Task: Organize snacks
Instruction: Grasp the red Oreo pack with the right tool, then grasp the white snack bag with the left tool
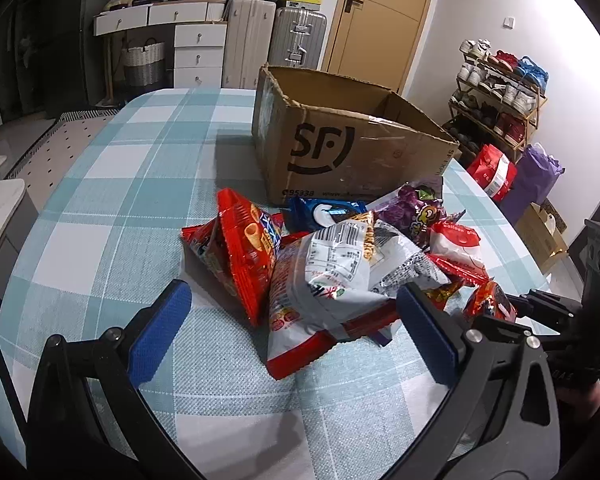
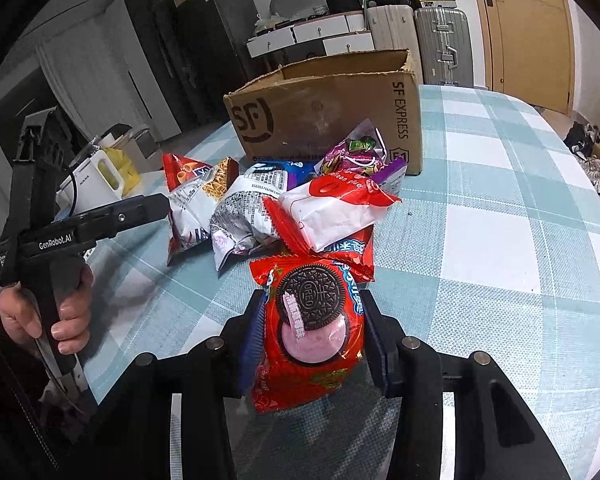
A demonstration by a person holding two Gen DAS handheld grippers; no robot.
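The left gripper tilts down over the worktop, jaws wide apart and empty, at the near edge of the snack pile before the cardboard box. The right gripper, also tilted down, clamps a red Oreo packet nearer than the pile.

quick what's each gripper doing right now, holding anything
Left gripper: open, fingers spread wide at the near edge of the snack pile, gripping nothing.
Right gripper: closed on a red Oreo packet, one finger on each side.
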